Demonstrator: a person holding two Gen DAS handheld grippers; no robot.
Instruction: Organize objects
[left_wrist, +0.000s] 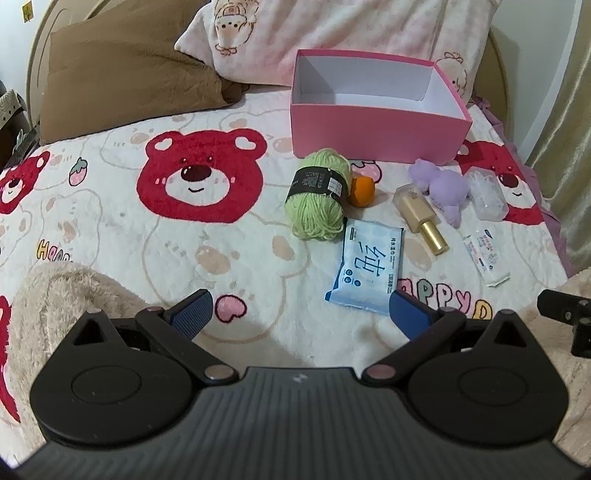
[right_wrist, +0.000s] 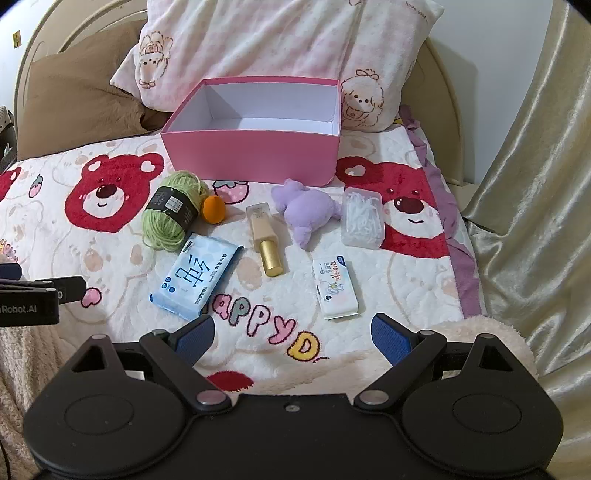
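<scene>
An open, empty pink box stands on the bear blanket at the back. In front of it lie green yarn, an orange egg-shaped sponge, a blue wipes pack, a gold-capped bottle, a purple plush, a clear box of swabs and a small white tissue pack. My left gripper is open and empty, near the wipes pack. My right gripper is open and empty, below the tissue pack.
A brown pillow and a pink patterned pillow lean on the headboard behind the box. A beige fluffy blanket lies at the near edge. A shiny curtain hangs at the right of the bed.
</scene>
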